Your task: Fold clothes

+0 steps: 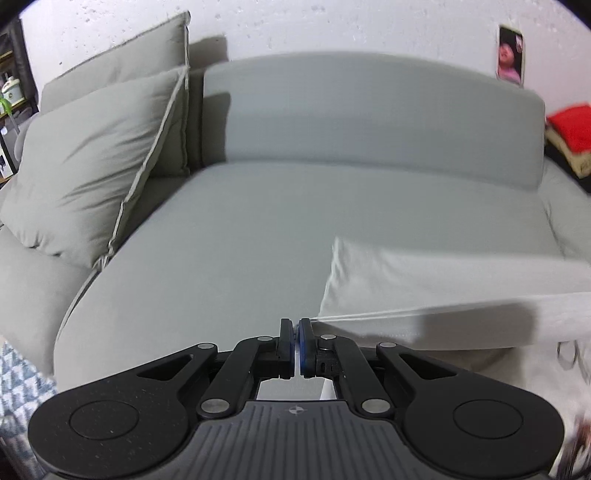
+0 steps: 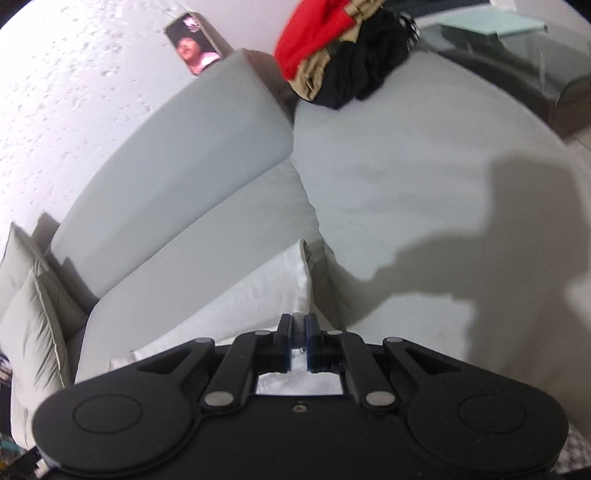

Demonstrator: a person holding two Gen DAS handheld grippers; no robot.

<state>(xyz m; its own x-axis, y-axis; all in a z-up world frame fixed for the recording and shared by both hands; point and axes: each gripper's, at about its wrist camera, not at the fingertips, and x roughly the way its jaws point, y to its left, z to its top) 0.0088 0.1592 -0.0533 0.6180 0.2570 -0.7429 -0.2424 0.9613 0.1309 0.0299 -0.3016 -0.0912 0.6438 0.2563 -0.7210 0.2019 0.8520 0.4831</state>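
A white garment (image 1: pixel 424 280) lies spread on the grey sofa seat (image 1: pixel 229 236), at the right in the left wrist view. My left gripper (image 1: pixel 296 325) is shut on the garment's near left edge, which stretches taut to the right. In the right wrist view the same white garment (image 2: pixel 258 295) lies on the seat (image 2: pixel 207 236) ahead of the jaws. My right gripper (image 2: pixel 298 321) is shut on its near edge, and white cloth shows between and below the fingers.
Grey cushions (image 1: pixel 96 155) lean at the sofa's left end. A pile of red, tan and black clothes (image 2: pixel 340 48) sits on the sofa's far right part. The backrest (image 1: pixel 369 110) stands against a white wall with a photo (image 1: pixel 511 55). A glass table (image 2: pixel 517 33) stands beyond.
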